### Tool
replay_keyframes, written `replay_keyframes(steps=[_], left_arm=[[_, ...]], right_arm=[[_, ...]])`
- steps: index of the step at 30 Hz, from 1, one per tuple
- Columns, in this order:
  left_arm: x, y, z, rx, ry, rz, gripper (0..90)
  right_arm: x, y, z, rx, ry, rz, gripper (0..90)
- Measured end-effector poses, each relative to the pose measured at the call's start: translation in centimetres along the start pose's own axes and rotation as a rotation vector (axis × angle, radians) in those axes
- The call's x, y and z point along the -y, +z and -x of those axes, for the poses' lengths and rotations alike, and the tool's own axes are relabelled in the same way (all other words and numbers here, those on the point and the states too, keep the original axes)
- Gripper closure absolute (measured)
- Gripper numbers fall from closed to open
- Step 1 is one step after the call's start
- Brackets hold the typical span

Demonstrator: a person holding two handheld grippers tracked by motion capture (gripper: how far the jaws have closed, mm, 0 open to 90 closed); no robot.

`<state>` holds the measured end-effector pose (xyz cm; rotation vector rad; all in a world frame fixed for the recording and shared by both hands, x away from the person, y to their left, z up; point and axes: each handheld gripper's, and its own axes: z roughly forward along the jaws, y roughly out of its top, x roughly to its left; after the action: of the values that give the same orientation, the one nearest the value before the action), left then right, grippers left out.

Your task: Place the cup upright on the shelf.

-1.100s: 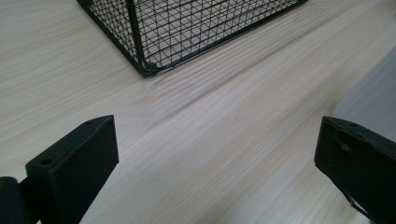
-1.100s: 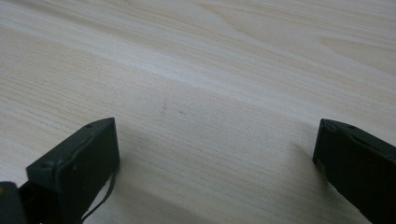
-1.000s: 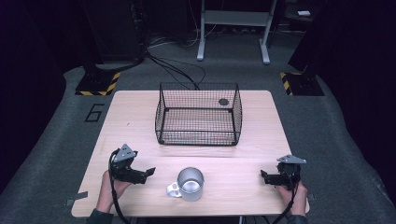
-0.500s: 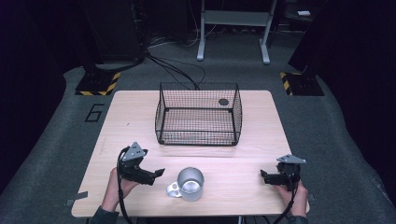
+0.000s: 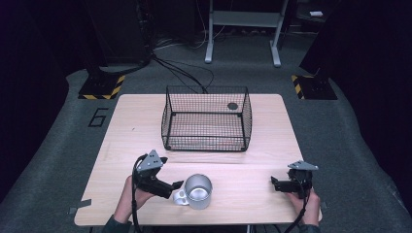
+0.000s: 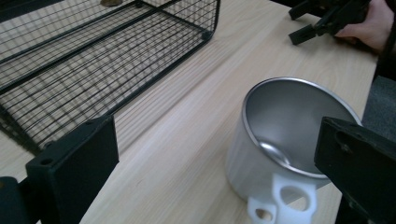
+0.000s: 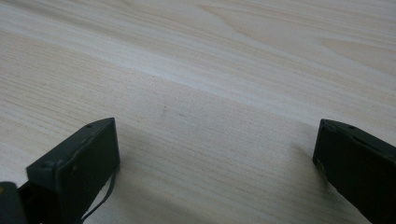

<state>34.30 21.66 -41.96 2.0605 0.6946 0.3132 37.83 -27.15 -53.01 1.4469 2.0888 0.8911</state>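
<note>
Hidden: the dark round thing at the wire basket's far wall is showing too small to identify.
Cut off: the metal cup's white handle is running off the bottom edge of the left tool view.
Changed: the left tool is now sitting closer to the cup than half a second ago, jaws spread wide, tips just beside the handle.
Unchanged: the right tool is staying low over bare wood, jaws wide apart, gripping nothing.
Surface: the pale wooden surface is carrying the basket at centre and the cup near the front edge.
Room: a dark floor with cables is lying beyond.
</note>
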Motion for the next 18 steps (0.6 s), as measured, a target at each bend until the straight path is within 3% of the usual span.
replay_keyframes(steps=[9, 18], left_arm=[[-0.7, 2.0, 2.0, 0.098, 0.039, -0.040, 0.0], [-0.8, 3.9, 3.5, 0.134, 0.077, -0.073, 0.0]], right_arm=[[0.0, 0.0, 0.0, -0.002, -0.005, 0.000, 0.0], [0.0, 0.0, 0.0, -0.004, -0.009, 0.000, 0.0]])
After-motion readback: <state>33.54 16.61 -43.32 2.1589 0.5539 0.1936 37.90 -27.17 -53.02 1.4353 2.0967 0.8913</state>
